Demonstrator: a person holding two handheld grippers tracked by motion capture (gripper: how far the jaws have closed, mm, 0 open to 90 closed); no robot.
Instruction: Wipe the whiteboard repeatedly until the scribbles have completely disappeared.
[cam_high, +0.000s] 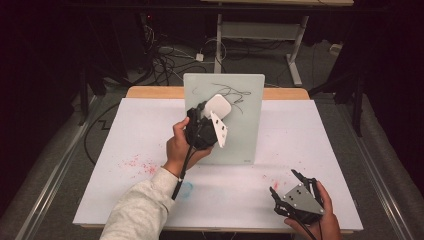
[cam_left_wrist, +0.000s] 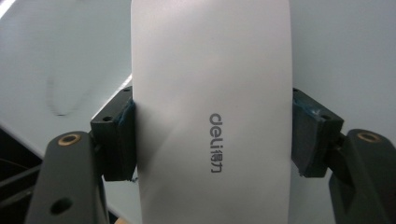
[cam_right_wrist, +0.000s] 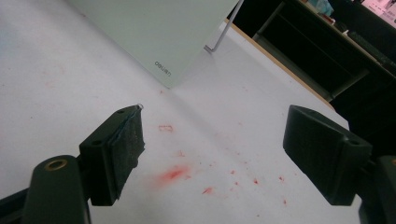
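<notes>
A small glass whiteboard (cam_high: 240, 125) stands tilted on the table, with black scribbles (cam_high: 231, 92) near its top. My left gripper (cam_high: 212, 112) is shut on a white eraser (cam_high: 218, 106) and holds it flat against the board's upper left part. In the left gripper view both pads squeeze the eraser (cam_left_wrist: 210, 112), which carries a grey brand mark, and a black line (cam_left_wrist: 60, 100) shows on the board beside it. My right gripper (cam_high: 292, 181) rests low at the table's front right, jaws open. In the right gripper view its fingers (cam_right_wrist: 116, 149) stand wide apart over the table sheet.
A white sheet (cam_high: 150, 130) covers the table, with red marker stains (cam_high: 140, 164) at the left, a blue smear (cam_high: 186, 189) near the front and red specks (cam_right_wrist: 175, 173) by the right gripper. The board's lower corner (cam_right_wrist: 163, 70) and metal stand (cam_right_wrist: 219, 39) lie ahead of it.
</notes>
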